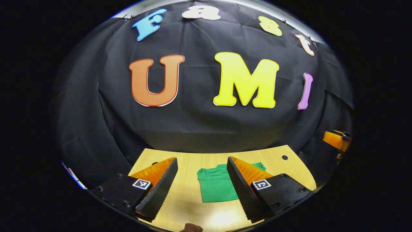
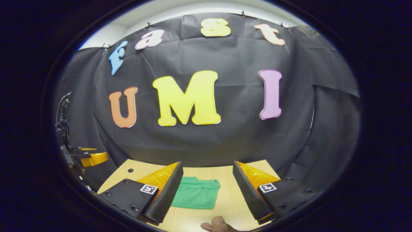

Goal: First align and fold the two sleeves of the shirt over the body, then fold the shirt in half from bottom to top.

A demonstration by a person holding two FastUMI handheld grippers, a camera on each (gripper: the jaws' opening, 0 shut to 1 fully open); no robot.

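On the table (image 1: 193, 161), seen from the left gripper view, a green shirt (image 1: 216, 185) lies folded into a compact block near the far edge, while the left gripper (image 1: 202, 167) hangs above with its jaws wide apart, holding nothing. From the right gripper view, the shirt (image 2: 196, 193) lies flat toward the table's (image 2: 227, 196) far edge, and the right gripper (image 2: 207, 170) is spread open and empty above it.

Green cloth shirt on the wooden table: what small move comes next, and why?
Probably ease both grippers back rather than grip again. The green cloth shirt lies as a compact rectangle on the wooden table with no sleeve sticking out, so it looks folded already. The left gripper and right gripper are open, off the cloth.
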